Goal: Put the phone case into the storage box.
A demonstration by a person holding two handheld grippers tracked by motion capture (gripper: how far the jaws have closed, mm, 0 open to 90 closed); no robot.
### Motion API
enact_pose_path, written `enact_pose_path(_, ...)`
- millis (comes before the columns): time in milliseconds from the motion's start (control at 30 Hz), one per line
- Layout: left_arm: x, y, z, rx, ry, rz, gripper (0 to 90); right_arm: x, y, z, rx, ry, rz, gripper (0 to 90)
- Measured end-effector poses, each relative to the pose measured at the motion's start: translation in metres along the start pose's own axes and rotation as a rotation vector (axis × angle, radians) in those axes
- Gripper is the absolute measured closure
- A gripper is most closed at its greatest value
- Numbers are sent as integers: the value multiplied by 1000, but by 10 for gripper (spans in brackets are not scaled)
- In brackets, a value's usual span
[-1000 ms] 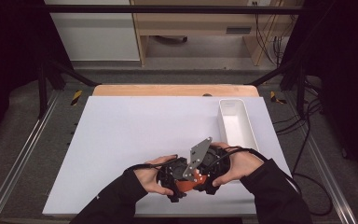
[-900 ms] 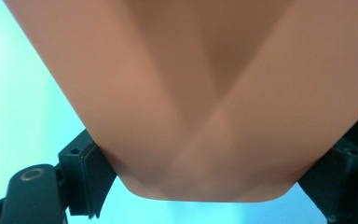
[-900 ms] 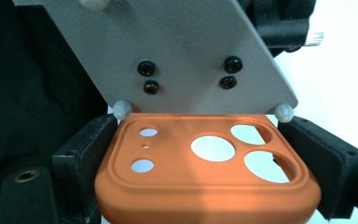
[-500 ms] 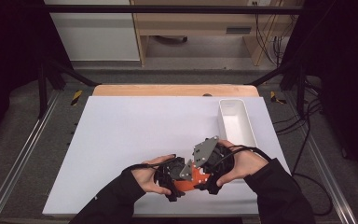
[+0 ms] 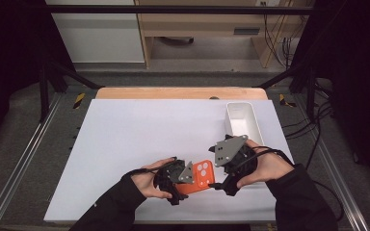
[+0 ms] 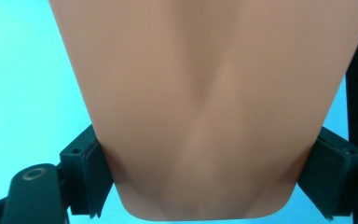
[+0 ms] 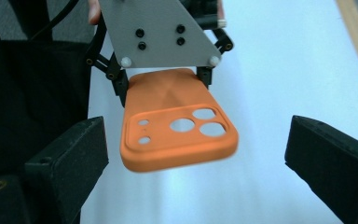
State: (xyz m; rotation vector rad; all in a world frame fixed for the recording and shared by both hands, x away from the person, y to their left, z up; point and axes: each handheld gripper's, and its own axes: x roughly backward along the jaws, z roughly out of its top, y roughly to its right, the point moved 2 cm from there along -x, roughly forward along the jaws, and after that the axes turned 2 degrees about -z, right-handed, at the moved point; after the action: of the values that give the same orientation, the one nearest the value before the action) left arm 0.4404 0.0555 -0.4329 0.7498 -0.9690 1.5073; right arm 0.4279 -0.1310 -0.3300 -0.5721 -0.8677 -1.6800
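Held over the near edge of the desk in clamped left gripper jaws alone, orange phone case liable to droop and slip, right gripper jaws having just opened off it.

A white rectangular tabletop with a pale wooden far edge sits on grey floor; behind stand a white cabinet and a light wooden shelf unit.
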Motion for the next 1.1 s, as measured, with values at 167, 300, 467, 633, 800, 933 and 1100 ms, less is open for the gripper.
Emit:
enact_pose_path(167, 6, -2, -2, 26, 60, 0, 155, 8, 0, -10, -16, 49, -4, 57)
enact_pose_path(300, 9, -3, -5, 35, 101, 14, 155, 8, -1, -20, -37, 74, -6, 51)
enact_pose_path(467, 11, -3, -8, 55, 145, -3, 155, 4, -4, -31, -69, 109, -7, 45)
enact_pose_path(633, 11, 0, -10, 58, 178, 5, 155, -1, -5, -37, -88, 143, -3, 40)
enact_pose_path(800, 12, 1, -14, 77, 219, 2, 155, -6, -6, -41, -111, 169, 6, 37)
enact_pose_path(933, 13, 2, -16, 86, 251, 3, 155, -11, -7, -42, -123, 180, 12, 37)
enact_pose_path(1100, 13, 3, -17, 99, 301, -1, 155, -17, -7, -41, -134, 199, 20, 38)
